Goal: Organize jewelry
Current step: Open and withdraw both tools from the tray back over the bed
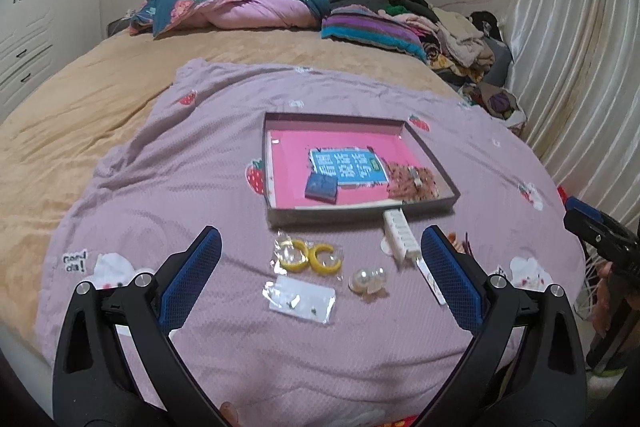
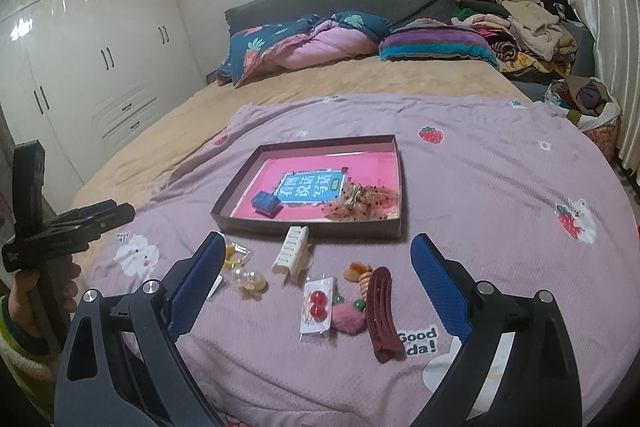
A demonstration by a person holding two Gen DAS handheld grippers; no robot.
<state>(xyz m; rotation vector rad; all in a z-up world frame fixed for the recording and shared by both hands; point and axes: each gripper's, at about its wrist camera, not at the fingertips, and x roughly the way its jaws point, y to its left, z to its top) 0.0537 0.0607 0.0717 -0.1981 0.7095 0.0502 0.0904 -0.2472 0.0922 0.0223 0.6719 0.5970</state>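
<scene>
The left gripper [image 1: 322,255] hovers over the bed with jaws spread wide and empty; the yellow hoop earrings [image 1: 308,257] lie dead ahead between them, the box [image 1: 276,217] just beyond. The right gripper [image 2: 318,259], likewise agape and empty, has the maroon hair claw [image 2: 382,313] (long axis pointing roughly away) between its jaws, so each arm likely takes its own.

A striped cushion [image 2: 436,45] lies at one o'clock on the bed [image 2: 360,79], a white wardrobe [image 2: 92,67] at ten.
</scene>
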